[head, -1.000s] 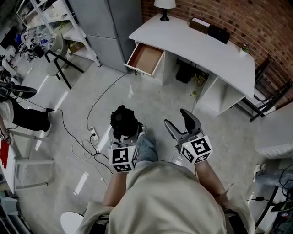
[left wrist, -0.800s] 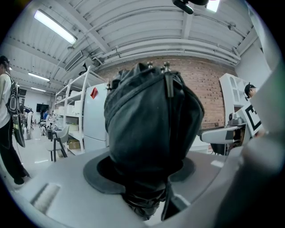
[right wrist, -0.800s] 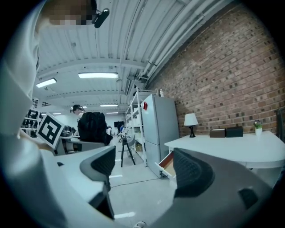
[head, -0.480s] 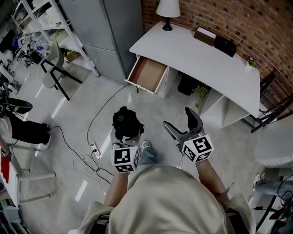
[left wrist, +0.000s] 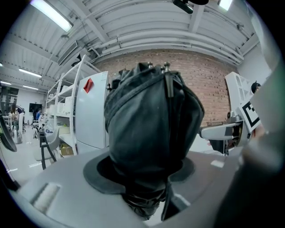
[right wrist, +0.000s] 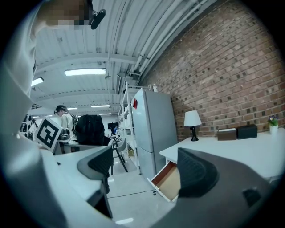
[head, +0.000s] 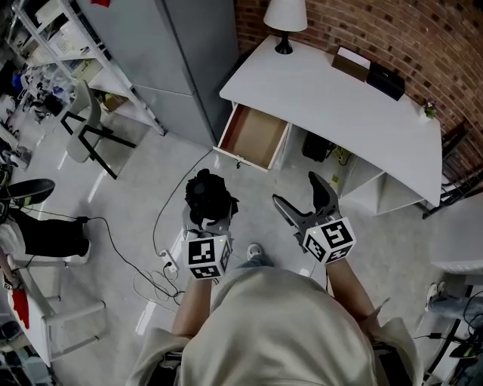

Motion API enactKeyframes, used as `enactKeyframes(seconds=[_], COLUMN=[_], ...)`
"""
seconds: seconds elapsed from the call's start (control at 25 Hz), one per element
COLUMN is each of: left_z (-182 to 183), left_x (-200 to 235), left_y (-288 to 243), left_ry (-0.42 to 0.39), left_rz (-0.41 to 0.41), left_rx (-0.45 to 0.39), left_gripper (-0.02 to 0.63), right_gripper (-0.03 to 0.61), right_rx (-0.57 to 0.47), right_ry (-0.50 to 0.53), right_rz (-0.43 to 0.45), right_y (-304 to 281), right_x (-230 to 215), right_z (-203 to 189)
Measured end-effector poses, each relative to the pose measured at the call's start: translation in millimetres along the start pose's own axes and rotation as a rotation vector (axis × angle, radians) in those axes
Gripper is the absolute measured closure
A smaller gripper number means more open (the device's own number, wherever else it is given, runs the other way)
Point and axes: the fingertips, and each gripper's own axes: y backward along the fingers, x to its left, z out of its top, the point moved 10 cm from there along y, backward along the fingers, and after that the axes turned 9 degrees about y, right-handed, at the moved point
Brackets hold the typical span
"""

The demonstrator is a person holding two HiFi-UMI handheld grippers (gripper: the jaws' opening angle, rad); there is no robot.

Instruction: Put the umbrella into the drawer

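Observation:
A black folded umbrella (head: 207,196) sticks up from my left gripper (head: 210,219), which is shut on its lower end. In the left gripper view the umbrella (left wrist: 151,129) fills the middle and hides what lies ahead. My right gripper (head: 296,190) is beside it on the right; its jaws have just been opening and stand wide with nothing between them. The open wooden drawer (head: 256,137) juts from the left end of the white desk (head: 339,98), ahead of both grippers. In the right gripper view the drawer (right wrist: 169,180) shows between the jaws of the right gripper (right wrist: 147,171), with the umbrella (right wrist: 91,129) at the left.
A lamp (head: 285,16) and two boxes (head: 355,62) stand on the desk against the brick wall. A tall grey cabinet (head: 173,60) is left of the drawer. A cable (head: 162,219) and power strip (head: 170,264) lie on the floor. A chair (head: 83,124) and shelving (head: 60,45) stand at the left.
Both grippers have moved together toward the desk, so the drawer is nearer. The right jaws stand wider than a second ago. The umbrella stays in the left gripper.

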Motion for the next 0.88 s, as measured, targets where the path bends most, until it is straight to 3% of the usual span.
enactKeyframes(seconds=[0.4,0.88], left_z=[13,-6], left_x=[51,65], left_y=[-71,-192], left_ry=[-0.012,-0.065], left_rz=[-0.070,-0.144], left_rx=[0.028,0.073], left_gripper=[0.377,0.377], right_gripper=[0.147,0.149], right_rx=[0.042,0.155], right_ry=[-0.023,-0.095], right_rz=[-0.064,-0.075], right_y=[-53,-93], right_x=[-12,-54], right_z=[-4,-51])
